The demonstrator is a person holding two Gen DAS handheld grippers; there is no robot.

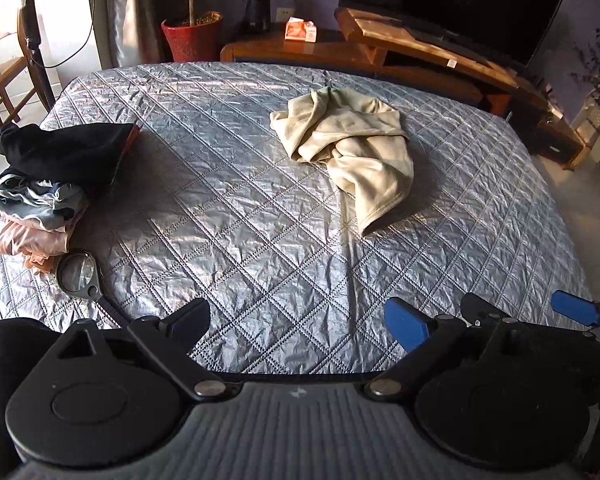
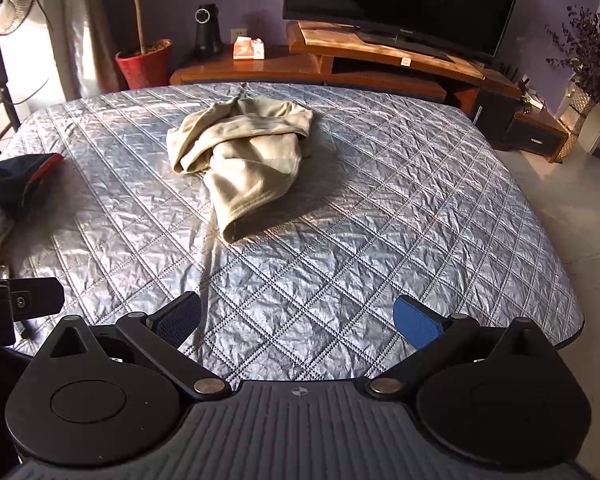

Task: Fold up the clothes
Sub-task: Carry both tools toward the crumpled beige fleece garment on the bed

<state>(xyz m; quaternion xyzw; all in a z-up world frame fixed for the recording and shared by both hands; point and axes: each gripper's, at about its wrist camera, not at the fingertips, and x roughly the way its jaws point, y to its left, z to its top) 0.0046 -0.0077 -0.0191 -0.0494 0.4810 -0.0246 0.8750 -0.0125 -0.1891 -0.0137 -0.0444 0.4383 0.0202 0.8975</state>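
A crumpled beige garment (image 1: 346, 148) lies in a loose heap on the grey quilted bed (image 1: 228, 208), toward the far middle of the cover. Its body is bunched and twisted into soft folds, with one hemmed end trailing toward the near edge. At the bed's left edge sits a pile of other clothes (image 1: 48, 184), dark on top, pale blue and pink beneath, well apart from the beige piece. The left tool (image 1: 298, 326) and the right tool (image 2: 300, 322) hang over the near edge, each with jaws spread wide and nothing between them.
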